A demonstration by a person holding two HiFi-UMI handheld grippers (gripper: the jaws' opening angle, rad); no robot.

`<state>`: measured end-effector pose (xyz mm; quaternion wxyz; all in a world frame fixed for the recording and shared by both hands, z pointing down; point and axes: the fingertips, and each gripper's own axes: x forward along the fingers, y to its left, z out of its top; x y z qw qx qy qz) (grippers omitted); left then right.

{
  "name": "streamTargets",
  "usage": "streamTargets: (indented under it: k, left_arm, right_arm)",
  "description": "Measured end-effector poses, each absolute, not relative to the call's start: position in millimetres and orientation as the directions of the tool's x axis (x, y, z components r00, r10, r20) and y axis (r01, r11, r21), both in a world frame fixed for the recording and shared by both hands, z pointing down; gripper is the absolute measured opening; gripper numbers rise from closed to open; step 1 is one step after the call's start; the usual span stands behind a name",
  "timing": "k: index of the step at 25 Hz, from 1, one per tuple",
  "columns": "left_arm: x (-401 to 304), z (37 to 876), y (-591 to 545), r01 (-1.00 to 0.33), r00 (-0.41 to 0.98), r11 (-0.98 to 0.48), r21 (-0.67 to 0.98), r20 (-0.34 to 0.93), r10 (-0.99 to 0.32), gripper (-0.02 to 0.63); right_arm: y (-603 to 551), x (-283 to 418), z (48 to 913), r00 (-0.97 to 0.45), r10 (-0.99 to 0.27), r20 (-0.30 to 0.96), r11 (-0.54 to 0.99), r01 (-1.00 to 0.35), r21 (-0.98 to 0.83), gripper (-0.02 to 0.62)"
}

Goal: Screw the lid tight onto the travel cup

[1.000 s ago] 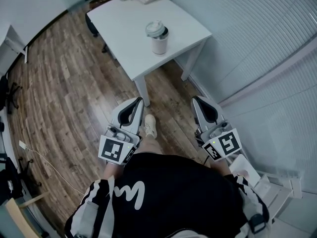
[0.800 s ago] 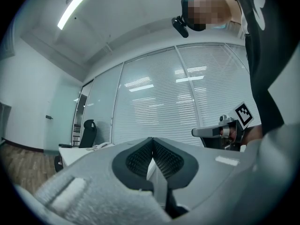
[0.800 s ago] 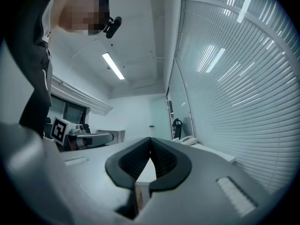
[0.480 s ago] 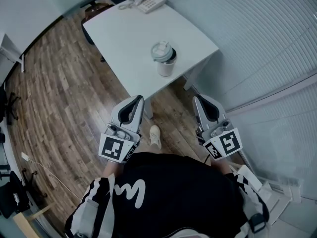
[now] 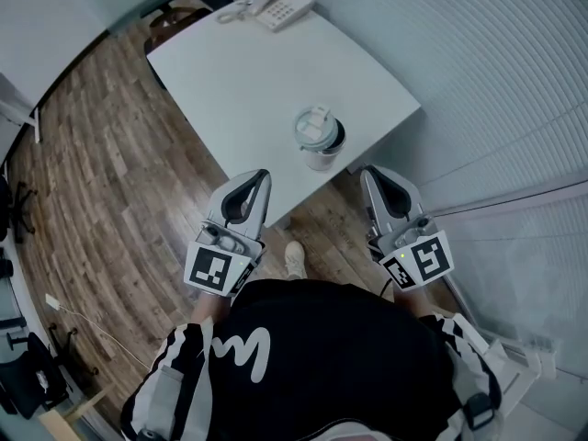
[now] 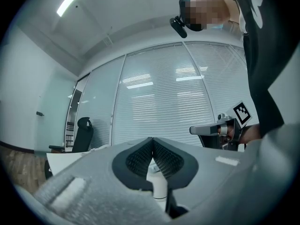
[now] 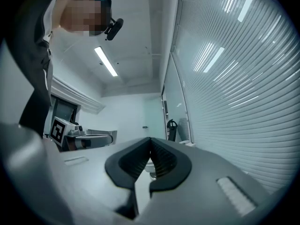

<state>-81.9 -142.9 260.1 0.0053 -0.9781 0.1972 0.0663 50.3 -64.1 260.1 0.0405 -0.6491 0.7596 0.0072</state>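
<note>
Travel cup (image 5: 321, 151) handling had not begun, and neither tool touched it. Starting at the fingers: the left gripper (image 5: 260, 180) had its ribbed pads pressed together with nothing between them, as its own view showed. The right gripper (image 5: 374, 176) was clenched the same way and also empty. Both pointed roughly level and forward, side by side, with a clear gap between them. Their tips hung at about the near edge of the white table (image 5: 241, 72), not yet over it.

Beyond the tips, the cup stood upright on the table close to that near edge, so its long axis ran vertically, across the level line of both tools. It lay ahead of the fingers and in the gap between the two lines they pointed along, so each gripper view caught it just behind its closed pads. It looked slightly nearer the right gripper, though the difference was small.

The lid (image 5: 313, 127) sat on top of the cup but seemed shifted toward the left gripper's side, with a dark crescent of rim exposed on the other. I judged it loose rather than threaded on. The coming move would need both sets of jaws opened first, one to steady the upright body and one to reach the lid. A telephone (image 5: 276, 7) lay at the far end of the table, well apart.
</note>
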Motion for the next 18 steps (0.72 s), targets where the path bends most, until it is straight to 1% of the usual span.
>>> streamTargets:
  k: [11, 15, 18]
  left_arm:
    - [-68.5, 271.3, -184.1, -0.379, 0.917, -0.925, 0.028, -0.121, -0.379, 0.002]
    - [-65.1, 278.6, -191.0, -0.409, 0.908, -0.912, 0.021, -0.086, -0.41, 0.002]
    - [-62.6, 268.9, -198.2, -0.447, 0.889, -0.894, 0.032, -0.095, -0.448, 0.002]
  right_arm:
    - [-109.9, 62.5, 266.6, -0.148, -0.987, -0.068, 0.152, -0.987, -0.055, 0.0]
    - [-116.2, 72.2, 265.9, -0.187, -0.98, -0.065, 0.19, -0.98, -0.053, 0.002]
    - [-126.0, 76.8, 259.1, -0.245, -0.967, -0.066, 0.248, -0.968, -0.037, 0.001]
